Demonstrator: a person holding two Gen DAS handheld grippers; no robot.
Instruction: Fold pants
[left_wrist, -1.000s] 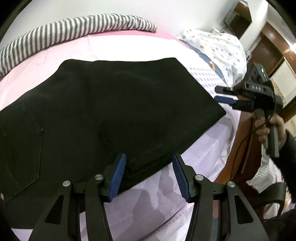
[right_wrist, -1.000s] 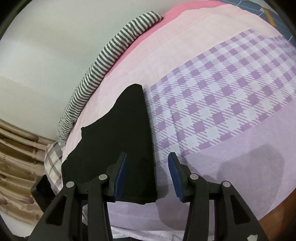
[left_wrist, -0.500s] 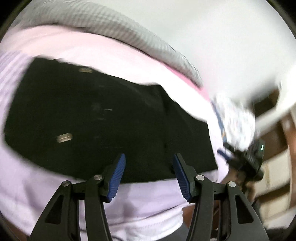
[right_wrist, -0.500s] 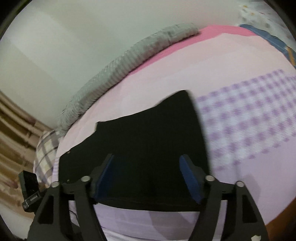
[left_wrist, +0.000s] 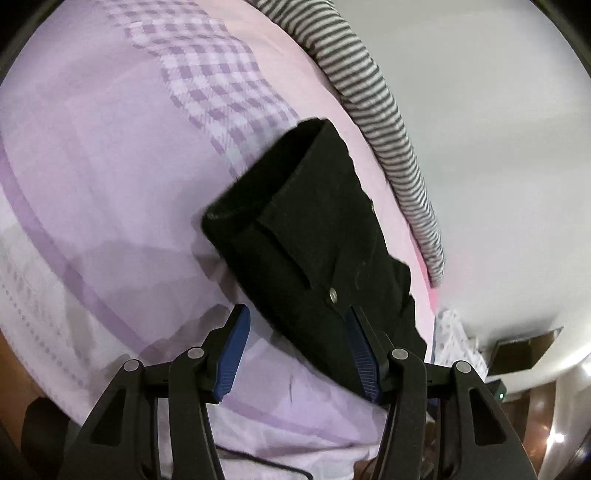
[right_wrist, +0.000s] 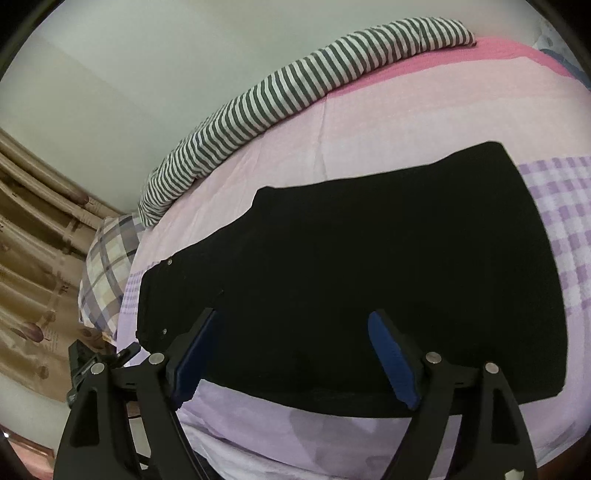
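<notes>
Black pants (right_wrist: 369, 273) are seen folded into a broad flat block on the bedsheet (right_wrist: 388, 110), which is pink toward the wall and lilac with a purple checked band nearer the front edge. In the right wrist view the block spans most of the frame, its waistband end with small metal rivets lying to the left and its straight folded edge to the right, over the checks.

The right gripper (right_wrist: 295, 354) is held wide apart, its blue-padded fingers (right_wrist: 393, 363) spread over the near hem of the pants with nothing between them. Whether the pads touch the cloth cannot be told.

In the left wrist view the pants (left_wrist: 314, 243) are seen end-on, the open waistband and a metal button facing the camera. The left gripper (left_wrist: 295, 352) is likewise spread wide, one pad over bare sheet and the other over the edge of the black cloth; nothing is clamped.

A grey-and-white striped blanket (right_wrist: 295, 92) lies bunched along the far side against the wall. A plaid pillow (right_wrist: 107, 266) sits at the left end, beside a brown patterned curtain (right_wrist: 33, 277).
</notes>
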